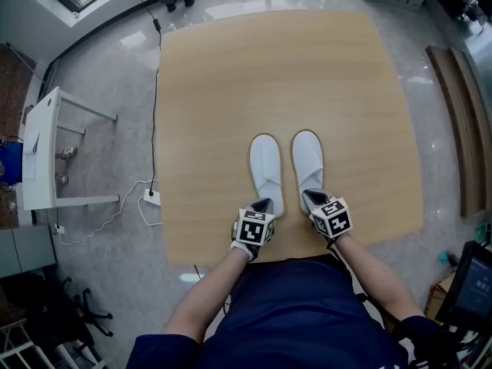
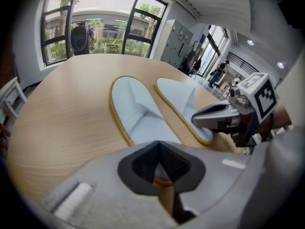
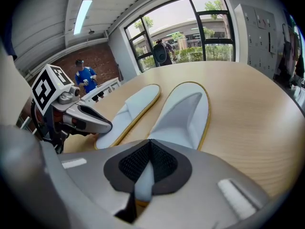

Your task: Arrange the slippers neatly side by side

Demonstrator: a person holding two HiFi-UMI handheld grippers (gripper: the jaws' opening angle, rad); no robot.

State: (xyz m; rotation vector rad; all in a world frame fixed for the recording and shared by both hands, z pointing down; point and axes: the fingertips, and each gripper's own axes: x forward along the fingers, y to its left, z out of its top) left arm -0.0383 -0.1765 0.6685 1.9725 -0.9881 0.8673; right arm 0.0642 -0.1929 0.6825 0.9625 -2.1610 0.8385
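Two white slippers with yellow-edged soles lie side by side on the tan table (image 1: 223, 83), toes pointing away from me. The left slipper (image 1: 266, 169) (image 2: 136, 109) (image 3: 127, 109) has its heel pinched in my left gripper (image 1: 262, 207) (image 2: 160, 165), which is shut on it. The right slipper (image 1: 307, 160) (image 3: 185, 109) (image 2: 180, 101) has its heel held the same way by my right gripper (image 1: 315, 200) (image 3: 148, 170), shut on it. The heels sit near the table's front edge and are hidden under the jaws. Each gripper shows in the other's view: the right gripper (image 2: 212, 118), the left gripper (image 3: 90, 120).
A white desk (image 1: 42, 160) stands on the floor at the left, with a power strip and cable (image 1: 151, 198) beside the table. A long wooden board (image 1: 461, 121) lies on the right and a screen (image 1: 473, 283) sits at the lower right. People stand in the far background.
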